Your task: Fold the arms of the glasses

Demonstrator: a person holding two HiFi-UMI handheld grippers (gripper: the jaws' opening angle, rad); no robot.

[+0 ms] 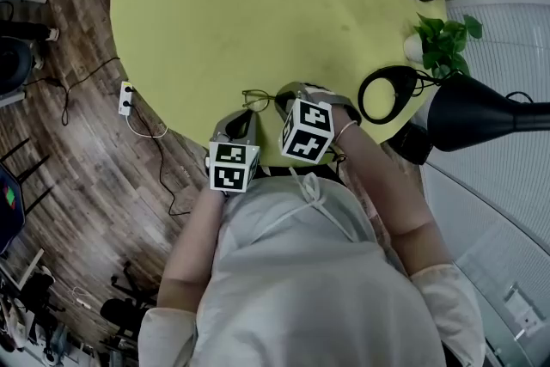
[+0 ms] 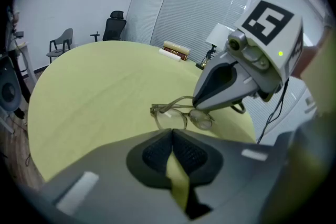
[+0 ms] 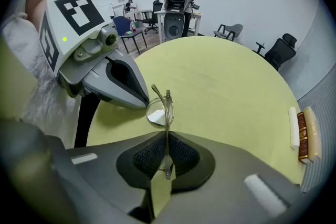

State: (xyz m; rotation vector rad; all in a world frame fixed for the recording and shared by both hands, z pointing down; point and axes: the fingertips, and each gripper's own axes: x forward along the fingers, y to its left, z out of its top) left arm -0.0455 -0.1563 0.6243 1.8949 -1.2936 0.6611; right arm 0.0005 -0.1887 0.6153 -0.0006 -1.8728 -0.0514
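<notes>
Right grip: we see the right gripper [image 3: 167, 136] with its jaws pressed together on one thin arm [image 3: 167, 157] of the glasses [image 2: 181, 117], which runs edge-on between the pads.
Left grip: the left gripper [image 2: 172, 134] has its jaws pressed together at the tips with nothing between them, and it sits just beside the lens front.
Where the glasses are: low at the near edge of the surface [image 1: 241, 4], between the two grippers. We cannot tell whether the frame rests there or hangs from the pinch.
Slip risk: the pads hold very little of the arm, so we judge that a twist of the right hand could let it slide out and the frame would drop.
Bend risk: if we swing the arm without the left jaws bracing the front, the load goes to the hinge, or the whole frame turns instead of folding.
Lens risk: a closed left tip pushed against a lens [image 3: 155, 114] could scratch or smear it.
Edge risk: a shove toward us could send the glasses off the surface to the floor.
Farther off: the black lamp [image 1: 481, 112] and the plant [image 1: 443, 43] stand well apart, so we expect no trouble from them.
</notes>
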